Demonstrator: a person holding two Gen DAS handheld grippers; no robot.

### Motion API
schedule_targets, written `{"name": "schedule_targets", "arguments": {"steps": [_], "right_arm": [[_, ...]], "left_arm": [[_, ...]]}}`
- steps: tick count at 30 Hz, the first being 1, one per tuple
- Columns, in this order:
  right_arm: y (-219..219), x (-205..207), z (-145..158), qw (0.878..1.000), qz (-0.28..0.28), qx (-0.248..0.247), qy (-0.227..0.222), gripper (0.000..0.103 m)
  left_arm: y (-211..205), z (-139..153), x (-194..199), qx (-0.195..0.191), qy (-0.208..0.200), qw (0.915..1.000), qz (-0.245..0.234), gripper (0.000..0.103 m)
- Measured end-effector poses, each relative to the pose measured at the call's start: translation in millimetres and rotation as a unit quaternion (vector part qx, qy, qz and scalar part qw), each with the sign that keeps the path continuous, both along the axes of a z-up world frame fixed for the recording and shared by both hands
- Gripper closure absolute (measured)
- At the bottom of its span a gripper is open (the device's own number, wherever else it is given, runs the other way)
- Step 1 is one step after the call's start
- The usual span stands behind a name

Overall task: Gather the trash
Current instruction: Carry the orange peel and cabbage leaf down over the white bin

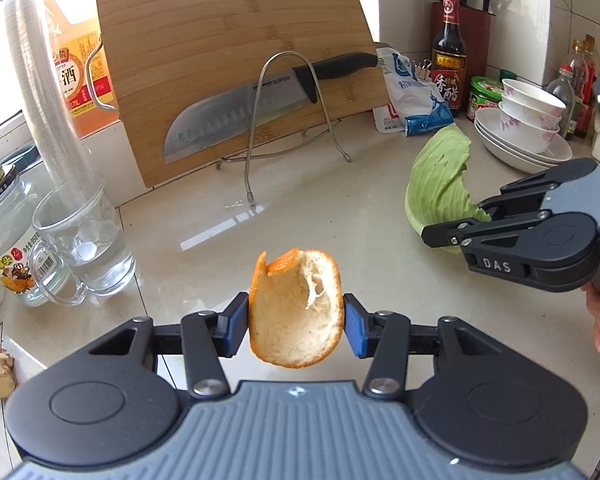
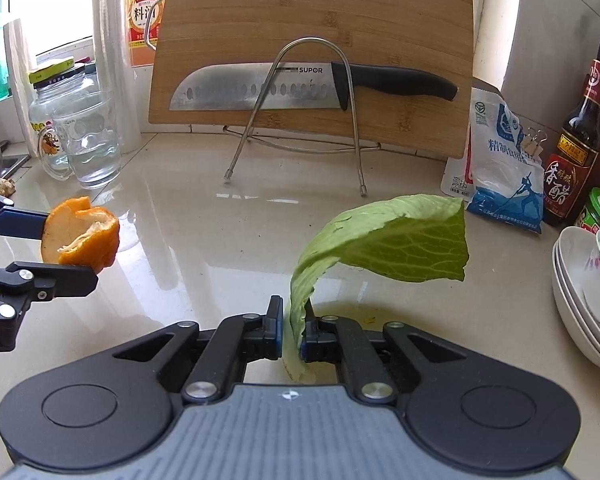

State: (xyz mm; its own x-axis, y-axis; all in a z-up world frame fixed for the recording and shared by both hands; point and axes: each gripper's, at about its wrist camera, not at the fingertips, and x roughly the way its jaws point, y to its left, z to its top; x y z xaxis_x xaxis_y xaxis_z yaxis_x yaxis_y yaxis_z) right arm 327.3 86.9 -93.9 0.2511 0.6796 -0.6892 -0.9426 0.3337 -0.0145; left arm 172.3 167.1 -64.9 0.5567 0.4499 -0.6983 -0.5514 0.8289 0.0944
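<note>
Orange peel (image 1: 296,308), a curled cup with pale pith facing me, hangs above the countertop (image 1: 320,216) clamped between my left gripper (image 1: 296,322) pads. Cabbage leaf (image 2: 384,248), green and arching, is pinched at its pale stem by my right gripper (image 2: 292,334), closed on it. Behind stand a bamboo cutting board (image 2: 312,20) with a Supor knife (image 2: 260,90) on a wire rack (image 2: 312,80), a glass mug (image 1: 84,236), a vinegar bottle (image 1: 449,60) and stacked bowls (image 1: 528,120).

"SUPOR" on the knife (image 2: 260,90); "DAS" on the right gripper (image 1: 452,236).
</note>
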Motion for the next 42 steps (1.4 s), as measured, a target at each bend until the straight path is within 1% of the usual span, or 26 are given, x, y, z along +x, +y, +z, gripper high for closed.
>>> {"name": "schedule_targets", "arguments": {"steps": [3,10,14,18,23,30,36,42], "right_arm": [[-12,-2,9,1.0,-0.003,0.006,-0.004,0.094],[-48,-8,24,1.0,-0.018,0.006,-0.008,0.094],[-76,-15,28,0.999,-0.031,0.001,-0.006,0.094],[-110,-23,31,0.999,-0.053,-0.002,-0.003,0.094],[-160,-34,34,0.996,-0.09,-0.006,0.0,0.094],[-241,-51,31,0.987,-0.163,-0.011,0.007,0.094],[-307,-65,23,0.973,-0.231,-0.022,0.014,0.093],[-358,-70,-6,0.955,-0.291,-0.041,0.035,0.093]], "left_arm": [[-5,1,1,0.007,0.006,0.9999,-0.013,0.055],[-20,6,6,0.01,0.012,0.9987,-0.049,0.055],[-39,9,10,0.002,0.018,0.9958,-0.09,0.055],[-65,13,15,-0.008,0.025,0.9899,-0.139,0.056],[-104,17,22,-0.021,0.032,0.9787,-0.201,0.057],[-169,23,34,-0.027,0.031,0.9576,-0.285,0.057],[-221,25,48,-0.033,0.024,0.9371,-0.347,0.057],[-265,21,60,-0.038,0.023,0.918,-0.394,0.057]]}}
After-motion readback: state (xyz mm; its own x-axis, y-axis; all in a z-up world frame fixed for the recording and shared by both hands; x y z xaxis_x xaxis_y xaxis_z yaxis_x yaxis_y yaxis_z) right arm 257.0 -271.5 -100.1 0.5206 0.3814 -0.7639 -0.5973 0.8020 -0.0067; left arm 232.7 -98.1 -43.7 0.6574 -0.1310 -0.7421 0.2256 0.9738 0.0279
